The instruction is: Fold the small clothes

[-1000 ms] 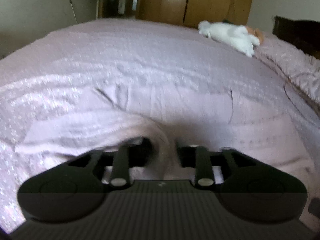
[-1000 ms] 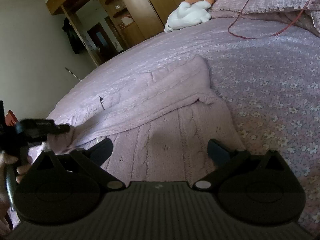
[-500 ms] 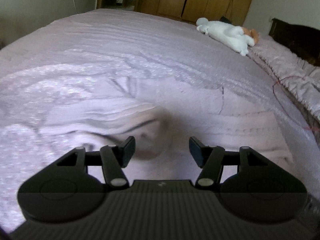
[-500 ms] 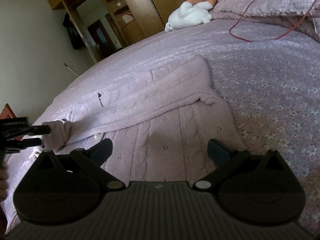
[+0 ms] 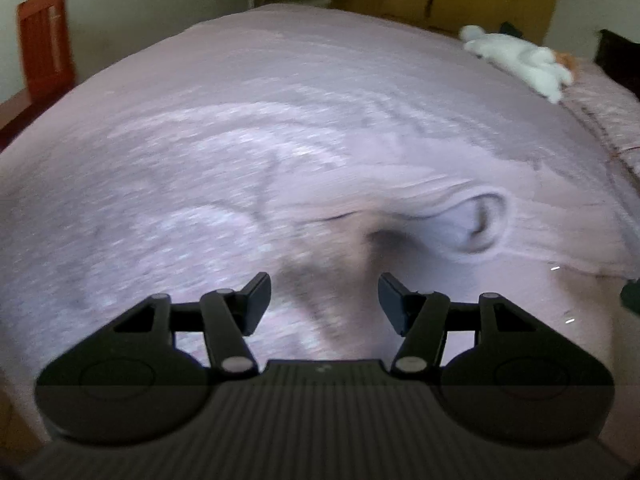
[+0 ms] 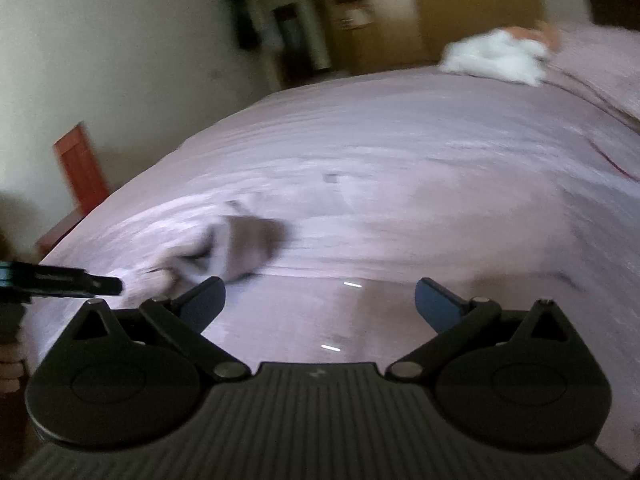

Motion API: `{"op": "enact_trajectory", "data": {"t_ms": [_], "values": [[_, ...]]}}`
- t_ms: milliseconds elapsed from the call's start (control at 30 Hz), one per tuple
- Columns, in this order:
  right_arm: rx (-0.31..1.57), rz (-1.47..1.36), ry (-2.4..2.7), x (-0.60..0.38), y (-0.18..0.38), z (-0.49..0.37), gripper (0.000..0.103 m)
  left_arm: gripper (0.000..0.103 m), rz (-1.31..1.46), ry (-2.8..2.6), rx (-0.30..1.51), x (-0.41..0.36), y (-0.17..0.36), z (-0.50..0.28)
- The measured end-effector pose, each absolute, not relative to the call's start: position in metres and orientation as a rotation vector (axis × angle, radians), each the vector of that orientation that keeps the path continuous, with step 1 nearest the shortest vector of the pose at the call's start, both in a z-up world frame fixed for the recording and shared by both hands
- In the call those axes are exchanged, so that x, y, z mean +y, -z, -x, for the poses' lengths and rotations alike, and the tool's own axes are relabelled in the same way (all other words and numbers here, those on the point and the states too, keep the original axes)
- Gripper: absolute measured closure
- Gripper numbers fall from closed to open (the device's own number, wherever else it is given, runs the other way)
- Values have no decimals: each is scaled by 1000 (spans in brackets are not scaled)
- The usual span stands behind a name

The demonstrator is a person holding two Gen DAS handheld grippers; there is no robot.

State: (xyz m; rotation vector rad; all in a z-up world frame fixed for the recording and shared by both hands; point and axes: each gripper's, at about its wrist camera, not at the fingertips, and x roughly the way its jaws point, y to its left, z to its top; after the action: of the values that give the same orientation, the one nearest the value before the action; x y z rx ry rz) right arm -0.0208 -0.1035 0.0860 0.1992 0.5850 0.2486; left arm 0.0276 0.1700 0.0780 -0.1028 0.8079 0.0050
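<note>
Since the earlier frame the sleeve has been released by the left gripper (image 5: 324,300), whose fingers are now spread and empty. The pink knitted sweater (image 5: 460,224) lies on the bed (image 5: 320,72), its cuff at centre right of the left view. The right gripper (image 6: 320,300) is likewise spread wide over the knit. Before regrasping, the blurred view should be allowed to settle, and one edge pinched cleanly.

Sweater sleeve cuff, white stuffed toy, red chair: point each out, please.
sleeve cuff (image 5: 476,222), left wrist view, on its open end.
white stuffed toy (image 5: 520,58), left wrist view, on its body.
red chair (image 6: 80,166), right wrist view, on its backrest.
</note>
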Motion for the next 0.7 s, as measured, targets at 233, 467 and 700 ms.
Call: {"op": "enact_trajectory", "data": {"t_ms": [233,467,700], "values": [[605,7,-420,-5,-95,-11,0,42,135,-82,830,212,-68,-11],[591,186,-495,71,-89,-43,0,42,151,-120,840,235,-59,-5],[596,410,-494,129,-67,-85,0,42,197,-120,853,245,-48,-4]]}}
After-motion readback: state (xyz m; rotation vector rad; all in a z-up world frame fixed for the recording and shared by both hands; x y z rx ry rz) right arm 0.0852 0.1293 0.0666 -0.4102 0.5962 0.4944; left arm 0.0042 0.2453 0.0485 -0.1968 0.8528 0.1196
